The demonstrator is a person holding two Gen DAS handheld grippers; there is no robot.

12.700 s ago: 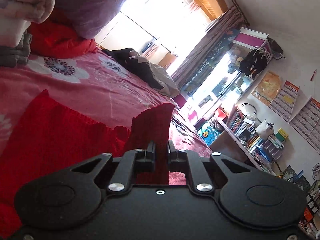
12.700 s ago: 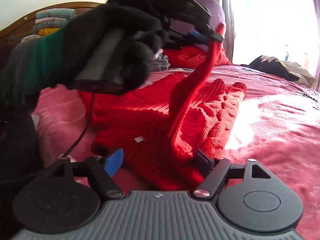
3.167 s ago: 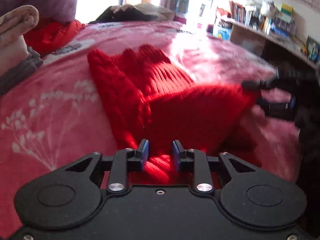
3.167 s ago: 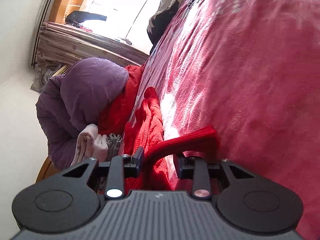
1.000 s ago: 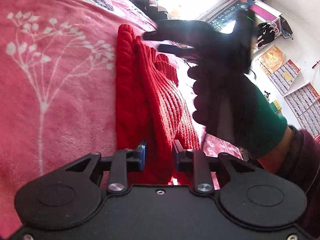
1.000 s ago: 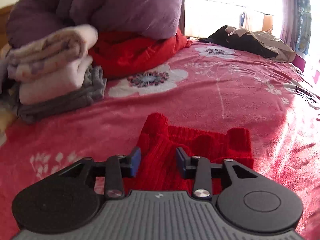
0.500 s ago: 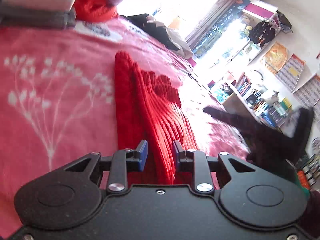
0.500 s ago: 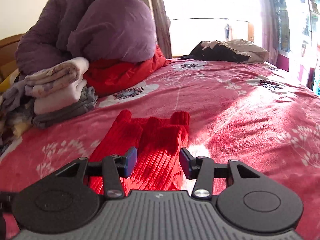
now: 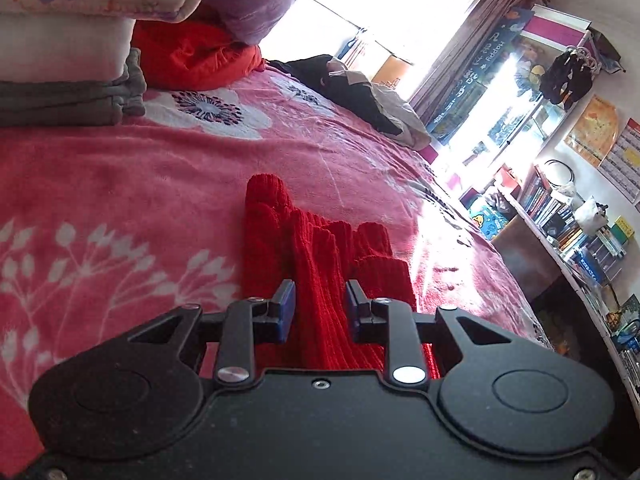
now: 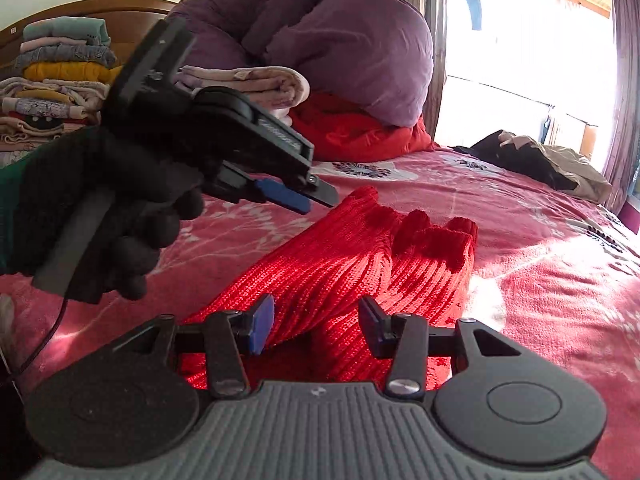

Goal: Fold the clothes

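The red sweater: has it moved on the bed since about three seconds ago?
Yes. The red knitted sweater was spread wide then; now it lies folded into a narrow strip on the pink blanket, short of the white flower print.

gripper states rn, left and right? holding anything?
Left gripper: open, held above the folded red sweater, gripping nothing.
Right gripper: open, low over the sweater's near end, gripping nothing.

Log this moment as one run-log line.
stage: fold done | folded red knit sweater: flat on pink floral blanket | left tongs: open, above it | right tongs: open, empty
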